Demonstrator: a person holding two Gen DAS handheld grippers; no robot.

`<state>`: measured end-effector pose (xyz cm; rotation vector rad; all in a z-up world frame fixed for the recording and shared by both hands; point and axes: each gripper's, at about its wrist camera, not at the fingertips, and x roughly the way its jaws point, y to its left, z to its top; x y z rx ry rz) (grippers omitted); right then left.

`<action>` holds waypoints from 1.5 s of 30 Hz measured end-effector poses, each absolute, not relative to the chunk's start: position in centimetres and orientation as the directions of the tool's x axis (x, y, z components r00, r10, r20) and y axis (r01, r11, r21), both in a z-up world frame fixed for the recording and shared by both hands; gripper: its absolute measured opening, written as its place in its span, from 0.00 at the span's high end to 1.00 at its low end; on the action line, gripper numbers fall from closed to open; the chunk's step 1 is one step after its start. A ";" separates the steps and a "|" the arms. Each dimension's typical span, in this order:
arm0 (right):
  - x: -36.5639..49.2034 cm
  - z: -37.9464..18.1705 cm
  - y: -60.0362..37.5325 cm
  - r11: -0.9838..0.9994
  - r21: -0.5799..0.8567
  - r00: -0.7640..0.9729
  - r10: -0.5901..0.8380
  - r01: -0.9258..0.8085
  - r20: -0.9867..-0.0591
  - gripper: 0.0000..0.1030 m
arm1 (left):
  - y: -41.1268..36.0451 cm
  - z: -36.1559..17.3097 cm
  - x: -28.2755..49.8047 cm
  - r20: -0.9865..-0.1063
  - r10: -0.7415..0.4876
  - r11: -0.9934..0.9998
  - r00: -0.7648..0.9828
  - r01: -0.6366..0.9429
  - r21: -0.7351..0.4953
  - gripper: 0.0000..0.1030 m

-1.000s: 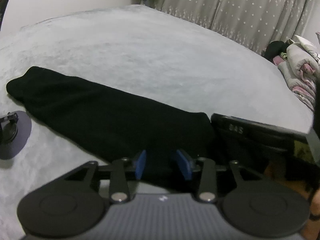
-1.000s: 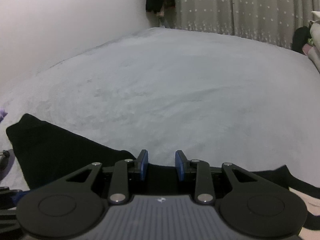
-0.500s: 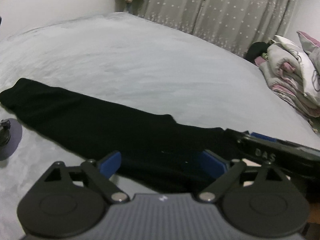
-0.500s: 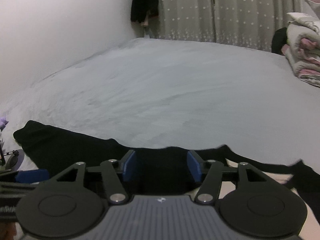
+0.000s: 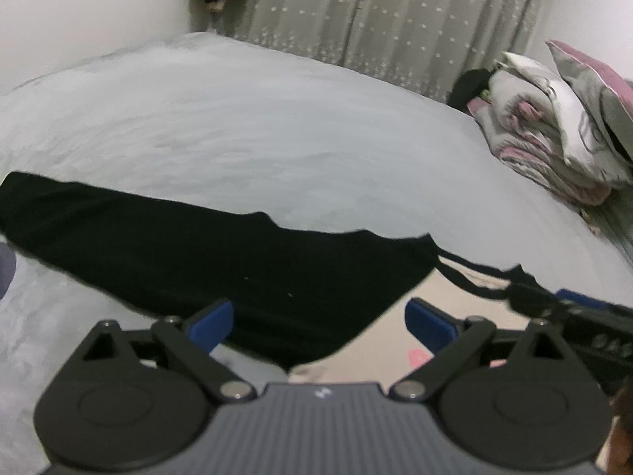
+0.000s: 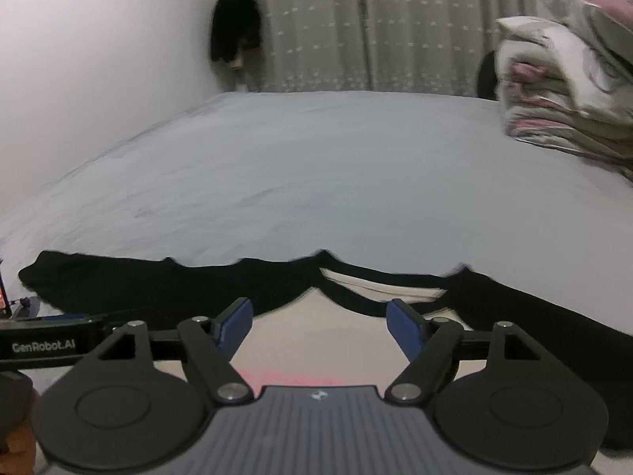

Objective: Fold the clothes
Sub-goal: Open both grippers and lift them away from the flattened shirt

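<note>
A shirt with a cream body, black neckline and long black sleeves lies flat on the grey bed. In the left wrist view one black sleeve stretches to the left across the bedspread. My left gripper hovers over the sleeve's near end. Its jaws are wide and still opening, and the blue pads touch nothing. My right gripper hangs above the cream chest below the neckline, jaws opening, with no cloth pinched between them. Each gripper shows at the edge of the other's view.
The grey bedspread runs far back to a dotted curtain. A pile of folded grey and pink bedding sits at the right. A dark garment hangs in the wall corner. A dark round object peeks in at the left edge.
Both grippers went from nearly shut over the black cloth to wide open and drew back and up. The right one slid sideways, bringing the cream body and neckline into view.
</note>
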<state>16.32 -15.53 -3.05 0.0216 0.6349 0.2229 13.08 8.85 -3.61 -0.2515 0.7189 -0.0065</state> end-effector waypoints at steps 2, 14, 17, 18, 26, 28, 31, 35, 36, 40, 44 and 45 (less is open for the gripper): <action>15.4 -2.7 -17.4 0.983 0.099 0.792 0.183 -0.155 -0.582 0.24 | 8.1 -3.6 12.8 -0.647 -0.092 0.975 0.757 -0.063 -0.212 0.04; 11.3 -2.4 -27.2 0.978 0.191 0.815 0.042 0.085 -0.579 0.20 | 5.3 -3.5 11.7 -0.629 -0.122 0.984 0.767 0.012 -0.176 0.01; 10.7 -3.0 -28.9 0.973 0.198 0.811 0.017 0.122 -0.585 0.20 | 4.8 -3.4 11.2 -0.611 -0.124 0.987 0.782 0.034 -0.158 0.01; 10.5 -3.2 -29.6 0.972 0.191 0.808 0.002 0.138 -0.590 0.20 | 4.7 -3.4 10.9 -0.600 -0.120 0.988 0.791 0.038 -0.148 0.01; 9.5 -4.8 -33.5 0.950 0.189 0.775 -0.077 0.248 -0.627 0.20 | 5.1 -3.0 9.6 -0.560 -0.134 0.988 0.818 0.068 -0.137 0.01; 9.0 -5.2 -34.4 0.947 0.188 0.765 -0.083 0.260 -0.639 0.20 | 5.3 -3.1 9.8 -0.568 -0.133 0.988 0.812 0.063 -0.141 0.01; 8.3 -5.6 -35.6 0.943 0.174 0.751 -0.106 0.284 -0.652 0.20 | 5.6 -3.4 10.1 -0.586 -0.131 0.987 0.800 0.050 -0.153 0.01; 7.5 -5.8 -37.6 0.923 0.192 0.742 -0.132 0.335 -0.658 0.20 | 5.6 -3.7 10.4 -0.598 -0.134 0.986 0.790 0.045 -0.161 0.00; 7.3 -5.8 -38.1 0.915 0.201 0.741 -0.139 0.350 -0.657 0.20 | 5.4 -3.8 10.4 -0.601 -0.133 0.986 0.788 0.046 -0.158 0.00; 6.5 -5.7 -40.5 0.882 0.247 0.744 -0.156 0.401 -0.649 0.20 | 5.1 -4.0 10.4 -0.610 -0.135 0.987 0.781 0.054 -0.149 0.00; 5.6 -5.7 -42.9 0.846 0.281 0.749 -0.189 0.452 -0.635 0.20 | 5.2 -4.1 10.4 -0.603 -0.134 0.988 0.786 0.056 -0.147 0.00; 5.4 -5.8 -43.5 0.836 0.289 0.749 -0.200 0.467 -0.632 0.20 | 5.3 -4.1 10.5 -0.599 -0.137 0.987 0.789 0.054 -0.154 0.00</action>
